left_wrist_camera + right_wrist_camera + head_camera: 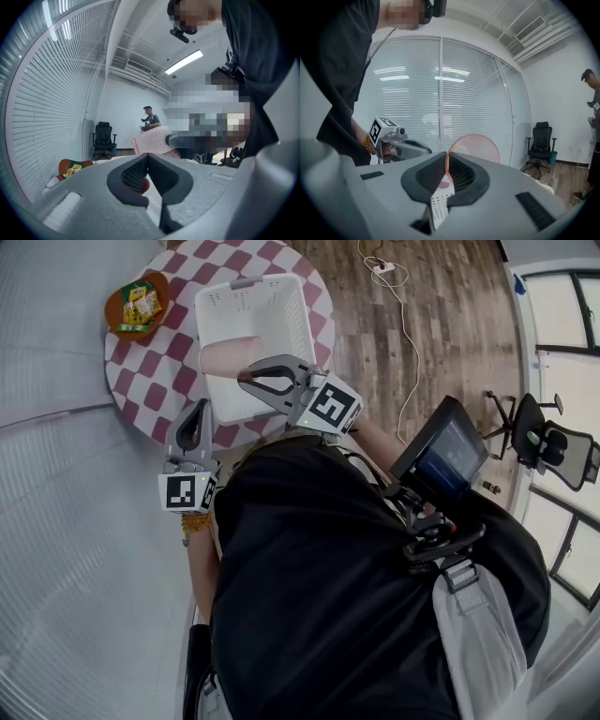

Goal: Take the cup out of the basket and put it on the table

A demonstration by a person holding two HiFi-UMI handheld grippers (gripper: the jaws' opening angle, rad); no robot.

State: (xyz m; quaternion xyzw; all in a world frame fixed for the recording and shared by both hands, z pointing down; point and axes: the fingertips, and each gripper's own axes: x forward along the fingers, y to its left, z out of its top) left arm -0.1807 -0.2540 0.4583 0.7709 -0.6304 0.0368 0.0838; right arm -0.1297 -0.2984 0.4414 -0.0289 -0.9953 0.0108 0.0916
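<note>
The pale pink dotted plastic cup (225, 356) is clamped by its rim in the nearly closed right gripper (246, 378), over the left rim of the white perforated plastic basket (302, 320). The left gripper (199, 413) is held closed and empty at the near edge of the round red-and-white checked table (150, 367). Bare cloth is left between the basket and the orange bowl (112, 310).

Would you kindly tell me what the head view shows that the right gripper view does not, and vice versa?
Only the head view: the orange bowl of snack packets and a power strip. Only the right gripper view: a ceiling vent and a standing person. Both: the pink cup clamped in the right tool, and the left tool.
</note>
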